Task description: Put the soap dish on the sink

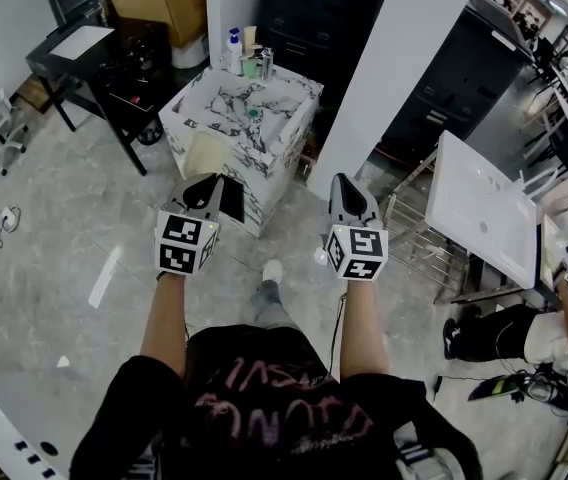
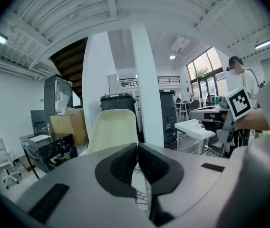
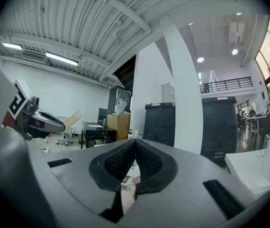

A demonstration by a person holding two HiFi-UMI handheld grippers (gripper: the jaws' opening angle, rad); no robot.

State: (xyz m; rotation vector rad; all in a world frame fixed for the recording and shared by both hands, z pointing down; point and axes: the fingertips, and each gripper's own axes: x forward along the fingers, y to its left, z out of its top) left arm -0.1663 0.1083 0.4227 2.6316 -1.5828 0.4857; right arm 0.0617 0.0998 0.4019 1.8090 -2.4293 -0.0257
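Your left tool (image 1: 208, 180) is clamped shut on the rim of the cream plastic soap dish (image 1: 207, 154), near the marble-patterned white sink (image 1: 226, 103). Your right tool (image 1: 345, 180) is closed and empty.

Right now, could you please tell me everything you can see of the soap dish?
The soap dish is pale cream, smooth and plastic-looking, with rounded corners. It stands upright at the tips of the left gripper, whose jaws are closed on its lower edge, in the air, just short of the marble sink.
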